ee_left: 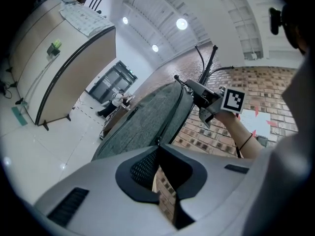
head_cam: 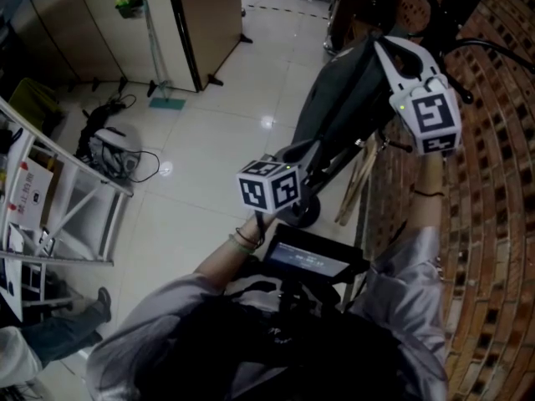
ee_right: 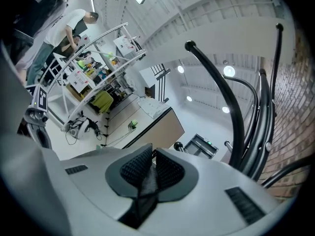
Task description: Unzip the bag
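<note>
Your right tool (ee_right: 149, 157) pinches grey cloth of the bag (head_cam: 338, 111), which hangs beside the brick wall (head_cam: 493, 224). Your left tool (ee_left: 158, 149) is closed, its tips at the zip (ee_left: 173, 113). The zip looks shut along its length, so the unzipping seems barely begun.

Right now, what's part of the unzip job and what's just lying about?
Job: bag; zip pull; left gripper, jaws shut on the pull; right gripper, jaws clamping bag fabric.
Lying about: rack; cables; cabinet.
</note>
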`<act>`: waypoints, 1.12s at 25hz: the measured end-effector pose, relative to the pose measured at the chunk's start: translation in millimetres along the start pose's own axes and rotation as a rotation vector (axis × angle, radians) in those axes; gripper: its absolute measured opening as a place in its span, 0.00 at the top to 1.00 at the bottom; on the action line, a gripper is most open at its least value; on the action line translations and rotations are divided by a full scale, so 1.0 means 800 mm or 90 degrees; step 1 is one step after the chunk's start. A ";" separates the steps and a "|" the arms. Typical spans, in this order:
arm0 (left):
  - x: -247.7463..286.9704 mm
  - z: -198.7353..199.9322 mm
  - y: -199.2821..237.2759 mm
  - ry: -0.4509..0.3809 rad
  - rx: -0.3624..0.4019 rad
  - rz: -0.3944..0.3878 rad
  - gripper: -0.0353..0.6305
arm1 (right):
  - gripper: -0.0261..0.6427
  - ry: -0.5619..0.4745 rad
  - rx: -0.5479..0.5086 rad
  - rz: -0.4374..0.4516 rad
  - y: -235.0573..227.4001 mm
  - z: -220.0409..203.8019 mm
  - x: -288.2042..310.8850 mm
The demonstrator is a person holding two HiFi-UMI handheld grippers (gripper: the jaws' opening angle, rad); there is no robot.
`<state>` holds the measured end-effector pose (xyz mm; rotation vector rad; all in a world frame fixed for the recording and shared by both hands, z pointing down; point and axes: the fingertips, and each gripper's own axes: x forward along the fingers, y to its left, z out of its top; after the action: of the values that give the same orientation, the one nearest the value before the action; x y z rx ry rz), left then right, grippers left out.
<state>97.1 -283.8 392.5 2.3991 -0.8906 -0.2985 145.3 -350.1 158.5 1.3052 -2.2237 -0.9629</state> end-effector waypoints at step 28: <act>-0.004 -0.040 0.024 0.048 0.025 -0.006 0.94 | 0.91 -0.001 0.029 -0.059 -0.012 -0.011 0.009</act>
<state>97.3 -279.8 429.9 2.4349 -0.8593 -0.1946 153.1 -362.9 157.7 1.4395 -2.2153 -0.9518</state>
